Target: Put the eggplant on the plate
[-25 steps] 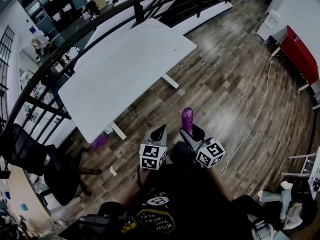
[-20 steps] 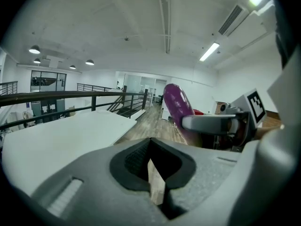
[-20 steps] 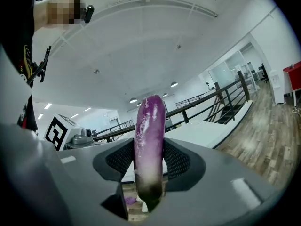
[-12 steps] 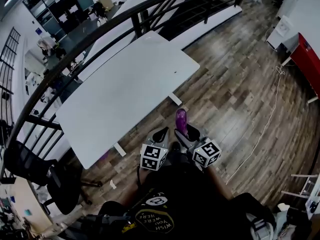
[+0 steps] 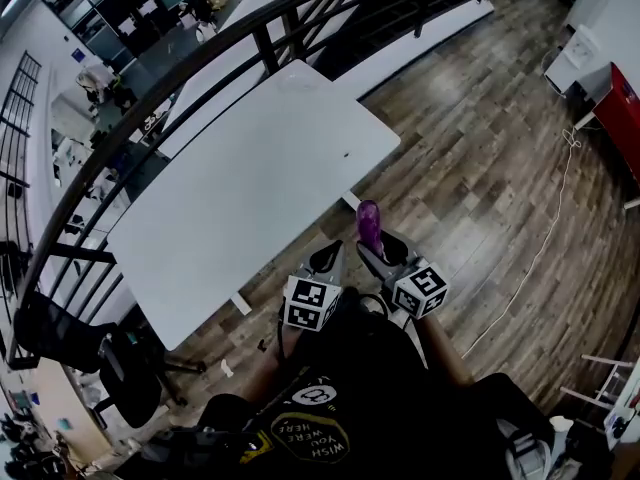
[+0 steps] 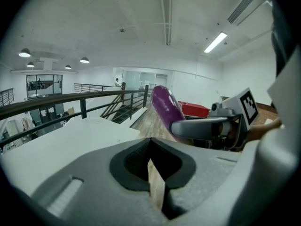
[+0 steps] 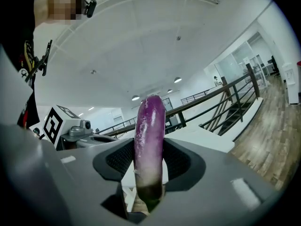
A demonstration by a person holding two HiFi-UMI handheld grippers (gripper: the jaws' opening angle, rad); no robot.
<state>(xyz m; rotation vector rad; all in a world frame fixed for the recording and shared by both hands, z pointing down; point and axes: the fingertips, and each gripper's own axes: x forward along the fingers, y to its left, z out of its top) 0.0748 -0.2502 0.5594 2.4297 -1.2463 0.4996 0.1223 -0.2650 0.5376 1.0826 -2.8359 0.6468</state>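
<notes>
A purple eggplant (image 5: pixel 369 226) stands upright in my right gripper (image 5: pixel 383 251), whose jaws are shut on its lower, pale end (image 7: pixel 149 173). It hangs over the wood floor, just off the near corner of the long white table (image 5: pixel 240 178). My left gripper (image 5: pixel 327 262) is beside it on the left, shut with nothing between its jaws (image 6: pixel 153 169). In the left gripper view the eggplant (image 6: pixel 167 108) shows tilted above the right gripper's jaw. At the table's far end lies a faint pale round shape (image 5: pixel 298 76), possibly a plate; I cannot tell.
A black railing (image 5: pixel 150 98) curves behind the table. A black office chair (image 5: pixel 120 363) stands at the lower left. A white cable (image 5: pixel 545 248) trails over the wood floor at right, near a red cabinet (image 5: pixel 625 108). The person's dark shirt fills the bottom of the head view.
The person has stepped nearer the table, which now lies closer to both grippers. The eggplant stays upright in the right gripper. The left gripper keeps alongside.
</notes>
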